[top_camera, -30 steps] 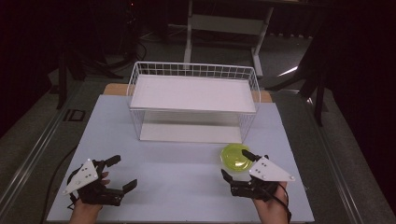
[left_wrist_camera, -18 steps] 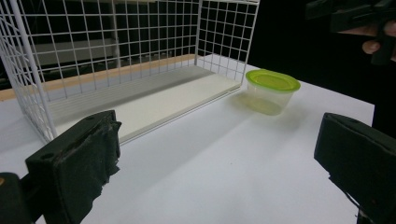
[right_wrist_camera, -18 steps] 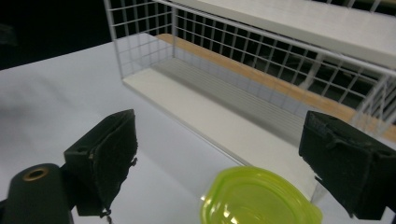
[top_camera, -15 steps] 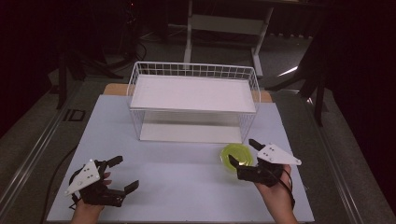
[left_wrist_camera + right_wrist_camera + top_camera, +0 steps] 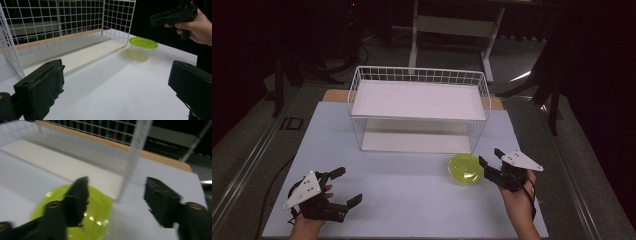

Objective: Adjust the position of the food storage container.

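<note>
The right gripper view is motion-blurred, and its bottom edge crops the green-lidded container (image 5: 75, 220).

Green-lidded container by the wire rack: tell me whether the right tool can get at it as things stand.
Probably yes. The right tool is open beside the green-lidded container, with bare table between them; the wire rack stands behind it, clear of the approach.

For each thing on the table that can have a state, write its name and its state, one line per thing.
Green-lidded container: lid on, upright, on the table in front of the rack, not gripped.
Wire rack: upright, both shelves bare.
Right claw: open, beside the container.
Left claw: open, holding nothing, at the table's near left.
</note>
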The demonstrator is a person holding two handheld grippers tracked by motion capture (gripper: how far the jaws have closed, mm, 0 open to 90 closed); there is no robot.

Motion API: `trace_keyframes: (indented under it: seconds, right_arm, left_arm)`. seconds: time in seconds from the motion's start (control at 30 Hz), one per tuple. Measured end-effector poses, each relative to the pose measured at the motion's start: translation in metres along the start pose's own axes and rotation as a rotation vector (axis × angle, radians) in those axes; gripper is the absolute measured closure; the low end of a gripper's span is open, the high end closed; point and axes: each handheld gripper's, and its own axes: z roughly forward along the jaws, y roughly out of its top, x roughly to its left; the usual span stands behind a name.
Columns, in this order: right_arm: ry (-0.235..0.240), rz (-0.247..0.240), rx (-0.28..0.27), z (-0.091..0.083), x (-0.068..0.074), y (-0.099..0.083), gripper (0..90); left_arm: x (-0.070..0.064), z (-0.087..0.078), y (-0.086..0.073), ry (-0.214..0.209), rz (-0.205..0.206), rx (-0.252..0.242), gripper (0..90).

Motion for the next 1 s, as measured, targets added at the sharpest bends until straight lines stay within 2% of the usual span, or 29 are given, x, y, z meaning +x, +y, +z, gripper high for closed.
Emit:
trace_keyframes:
  seconds: [0.07, 0.1, 0.27, 0.3, 0.33, 0.43, 0.47, 0.73, 1.0]
  right_arm:
    - [-0.035, -0.008, 0.025, 0.002, -0.006, -0.009, 47.5]
    - [-0.035, -0.008, 0.025, 0.002, -0.006, -0.009, 47.5]
    - [-0.074, 0.007, 0.084, 0.008, -0.017, -0.024, 60.2]
    - [-0.085, 0.011, 0.112, 0.010, -0.021, -0.029, 70.1]
    - [-0.085, 0.011, 0.112, 0.010, -0.021, -0.029, 70.1]
    - [-0.082, 0.014, 0.170, 0.014, -0.021, -0.037, 87.6]
    - [-0.061, 0.015, 0.198, 0.018, -0.019, -0.042, 89.8]
    - [0.000, 0.035, 0.257, 0.030, -0.010, -0.056, 90.0]
    - [0.061, -0.013, 0.303, 0.040, 0.011, -0.061, 90.0]
  left_arm:
    - [0.000, 0.000, 0.000, -0.001, 0.003, 0.001, 1.1]
    - [0.000, 0.000, 0.000, -0.001, 0.003, 0.001, 1.1]
    - [0.000, 0.000, 0.000, -0.002, 0.000, 0.002, 1.1]
    - [0.000, 0.001, 0.000, -0.003, 0.001, 0.003, 1.1]
    - [0.000, 0.001, 0.000, -0.003, 0.001, 0.004, 1.1]
    - [0.001, 0.001, -0.001, -0.005, 0.001, 0.008, 1.1]
    - [0.001, 0.001, -0.001, -0.005, 0.001, 0.008, 1.1]
    - [0.001, 0.001, 0.000, -0.005, -0.002, 0.003, 1.1]
    - [0.000, 0.000, 0.000, -0.006, -0.003, -0.001, 1.1]
